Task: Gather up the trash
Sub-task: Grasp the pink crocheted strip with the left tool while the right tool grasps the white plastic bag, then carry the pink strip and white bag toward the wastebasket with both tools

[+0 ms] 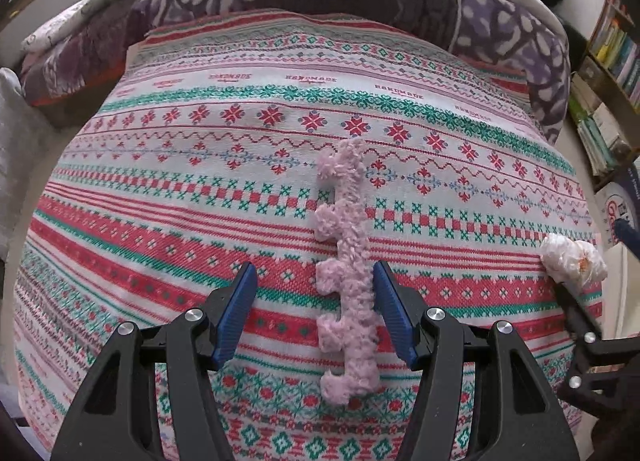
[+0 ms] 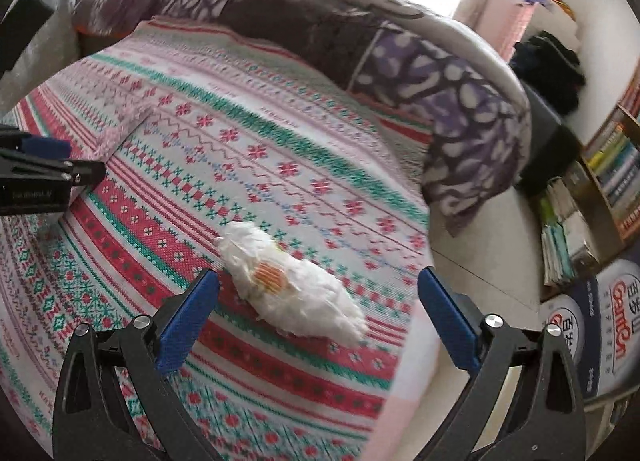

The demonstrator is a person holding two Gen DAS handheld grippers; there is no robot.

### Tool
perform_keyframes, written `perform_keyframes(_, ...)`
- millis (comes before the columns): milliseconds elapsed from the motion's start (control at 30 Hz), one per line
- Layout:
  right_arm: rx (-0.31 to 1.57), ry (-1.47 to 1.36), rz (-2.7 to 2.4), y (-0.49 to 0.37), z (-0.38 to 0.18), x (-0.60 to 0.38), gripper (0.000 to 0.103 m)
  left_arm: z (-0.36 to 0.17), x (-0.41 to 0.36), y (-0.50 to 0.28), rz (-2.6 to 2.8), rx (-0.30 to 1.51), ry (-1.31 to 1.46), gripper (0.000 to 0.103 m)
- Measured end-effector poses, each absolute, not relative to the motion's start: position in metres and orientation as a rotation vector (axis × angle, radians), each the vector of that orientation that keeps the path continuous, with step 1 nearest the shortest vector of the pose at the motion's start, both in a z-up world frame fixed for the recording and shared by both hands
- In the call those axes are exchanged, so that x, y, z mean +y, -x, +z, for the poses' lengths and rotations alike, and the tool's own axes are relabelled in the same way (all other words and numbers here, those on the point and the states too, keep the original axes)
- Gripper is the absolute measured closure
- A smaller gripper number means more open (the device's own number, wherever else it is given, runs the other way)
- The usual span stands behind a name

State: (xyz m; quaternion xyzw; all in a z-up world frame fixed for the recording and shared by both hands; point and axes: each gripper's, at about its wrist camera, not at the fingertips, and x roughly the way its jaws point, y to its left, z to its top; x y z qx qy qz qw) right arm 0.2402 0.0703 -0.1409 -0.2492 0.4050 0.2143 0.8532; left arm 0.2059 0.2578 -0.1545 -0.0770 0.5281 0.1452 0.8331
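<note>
A long fuzzy pink knitted strip (image 1: 346,265) lies on the patterned bedspread (image 1: 160,189). My left gripper (image 1: 316,317) is open and straddles the strip's near half, its right blue pad close against the strip. A crumpled white wrapper with an orange mark (image 2: 288,285) lies near the bed's right edge; it also shows in the left wrist view (image 1: 574,259). My right gripper (image 2: 320,325) is open wide, its fingers on either side of the wrapper, apart from it. The left gripper's body shows at the left of the right wrist view (image 2: 44,177).
A folded purple and white quilt (image 2: 400,61) lies across the far end of the bed. A bookshelf (image 2: 612,165) stands at the right by the wall. White sacks with red print (image 2: 600,325) sit on the floor beside the bed.
</note>
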Motion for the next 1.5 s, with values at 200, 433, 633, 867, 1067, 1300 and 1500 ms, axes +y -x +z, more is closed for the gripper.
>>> perform_keyframes(200, 0.926, 0.404, 0.501, -0.25, -0.148, 0.07, 0.048, -0.155, 0.263, -0.212, 0.311, 1.116, 0.171, 0.044)
perform_keyframes(433, 0.92, 0.429, 0.48, -0.237, -0.148, 0.079, 0.056, -0.153, 0.261, -0.209, 0.292, 1.125, 0.147, 0.062)
perform_keyframes(633, 0.903, 0.429, 0.492, -0.226, -0.14, 0.085, 0.057, -0.15, 0.267, -0.202, 0.319, 1.122, 0.166, 0.078)
perform_keyframes(867, 0.872, 0.354, 0.494, -0.215, -0.114, 0.089, 0.057, -0.13, 0.281, -0.185, 0.405, 1.05, 0.16, 0.078)
perform_keyframes(1067, 0.825, 0.281, 0.496, -0.198, -0.085, 0.091, 0.056, -0.097, 0.293, -0.158, 0.501, 0.956, 0.134, 0.078)
perform_keyframes(1300, 0.761, 0.228, 0.496, -0.169, -0.054, 0.088, 0.056, -0.064, 0.301, -0.125, 0.576, 0.876, 0.126, 0.078)
perform_keyframes(1500, 0.714, 0.206, 0.503, -0.147, -0.034, 0.082, 0.056, -0.036, 0.301, -0.098, 0.606, 0.802, 0.155, 0.078)
